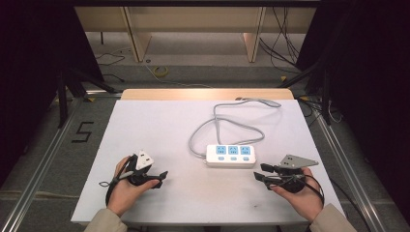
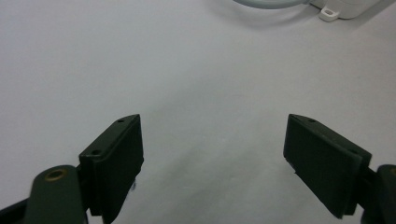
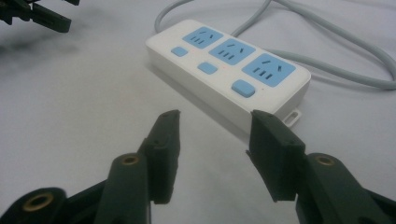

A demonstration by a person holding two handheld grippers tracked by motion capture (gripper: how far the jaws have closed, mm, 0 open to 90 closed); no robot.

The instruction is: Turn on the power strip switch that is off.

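Observation:
A white power strip (image 1: 230,155) with three blue sockets and three blue switches lies on the white table, its grey cable (image 1: 227,126) looping toward the far edge. In the right gripper view the strip (image 3: 229,70) lies just beyond the open jaws of my right gripper (image 3: 217,128), which hold nothing. Seen from above, my right gripper (image 1: 259,172) sits right of the strip, pointing left. My left gripper (image 1: 162,177) rests at the near left, pointing right. Its jaws (image 2: 212,140) stand wide open over bare table, with a corner of the strip (image 2: 345,7) at the top.
The white table top (image 1: 159,125) is bordered by a wooden strip at its far edge. Beyond it are a floor with cables and wooden furniture legs. Dark stands flank both sides. My left gripper's tips (image 3: 42,16) appear at the top left of the right gripper view.

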